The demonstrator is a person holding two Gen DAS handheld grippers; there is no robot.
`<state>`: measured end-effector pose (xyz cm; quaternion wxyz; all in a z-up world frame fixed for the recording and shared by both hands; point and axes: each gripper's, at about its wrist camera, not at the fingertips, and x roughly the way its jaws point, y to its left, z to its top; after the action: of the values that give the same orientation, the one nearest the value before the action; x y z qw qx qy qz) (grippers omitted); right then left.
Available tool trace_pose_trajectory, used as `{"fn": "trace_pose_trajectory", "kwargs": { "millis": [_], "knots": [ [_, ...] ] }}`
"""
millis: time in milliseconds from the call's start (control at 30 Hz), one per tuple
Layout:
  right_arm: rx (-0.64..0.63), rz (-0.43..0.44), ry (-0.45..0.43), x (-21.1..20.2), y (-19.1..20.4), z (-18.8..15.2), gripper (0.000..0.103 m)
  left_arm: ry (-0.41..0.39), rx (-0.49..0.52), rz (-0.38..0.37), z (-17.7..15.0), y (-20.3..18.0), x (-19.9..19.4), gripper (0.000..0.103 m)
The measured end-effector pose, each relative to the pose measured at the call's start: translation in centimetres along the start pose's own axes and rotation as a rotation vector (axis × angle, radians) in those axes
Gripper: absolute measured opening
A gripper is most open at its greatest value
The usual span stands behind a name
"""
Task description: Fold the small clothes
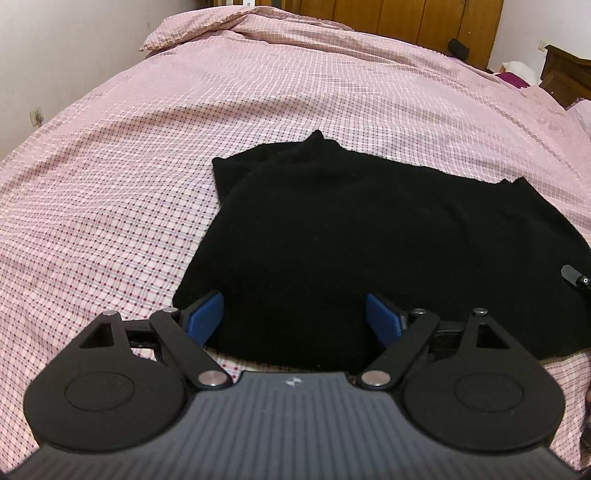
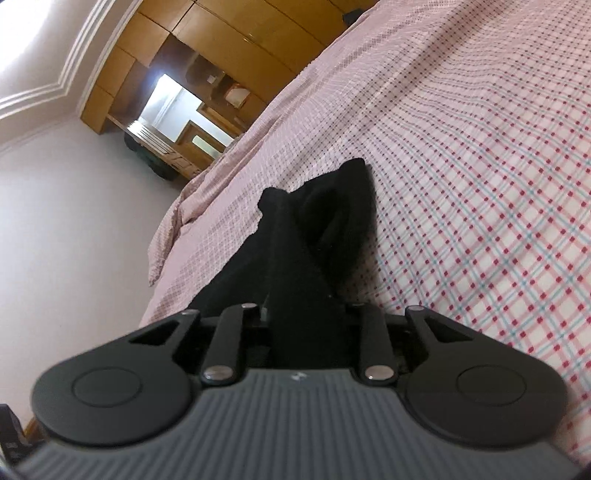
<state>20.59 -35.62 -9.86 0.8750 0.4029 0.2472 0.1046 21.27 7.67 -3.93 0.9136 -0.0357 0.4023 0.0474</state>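
Observation:
A black knitted garment (image 1: 351, 236) lies spread on the pink checked bedsheet (image 1: 129, 192), one side folded over itself. My left gripper (image 1: 293, 314) hovers at the garment's near edge, open, its blue pads (image 1: 205, 317) wide apart with cloth lying between them untouched. At the right edge of the left wrist view a black gripper part (image 1: 576, 280) rests on the cloth. In the tilted right wrist view, my right gripper (image 2: 303, 314) is shut on a bunched edge of the black garment (image 2: 295, 251). The cloth hides its pads and runs away in a raised ridge.
A rumpled pink duvet fold (image 1: 192, 33) lies at the bed's far end. Behind it stand wooden wardrobe doors (image 1: 406, 18) and a dark nightstand (image 1: 565, 74). White wall borders the bed on the left (image 1: 55, 55). Bare sheet (image 2: 480, 184) stretches beside the garment.

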Motion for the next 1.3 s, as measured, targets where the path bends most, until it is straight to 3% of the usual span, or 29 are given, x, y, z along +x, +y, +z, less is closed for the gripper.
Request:
{"fn": "trace_pose_trajectory", "kwargs": {
  "millis": [400,767,967,1300],
  "knots": [
    [0.028,-0.008,-0.027,0.2,0.2,0.1,0.028,0.000,-0.019,-0.014,0.0,0.6,-0.7,0.087],
    [0.073,0.083,-0.086,-1.0,3.1,0.9,0.024,-0.021,-0.038,-0.022,0.1,2.3,-2.4,0.087],
    [0.013,0.117,-0.087,-0.7,6.8,1.5,0.024,-0.030,-0.047,-0.029,0.1,3.1,-2.8,0.087],
    [-0.218,0.141,-0.070,1.1,15.2,1.2,0.024,-0.073,-0.071,-0.003,0.0,5.9,-4.3,0.087]
  ]
}}
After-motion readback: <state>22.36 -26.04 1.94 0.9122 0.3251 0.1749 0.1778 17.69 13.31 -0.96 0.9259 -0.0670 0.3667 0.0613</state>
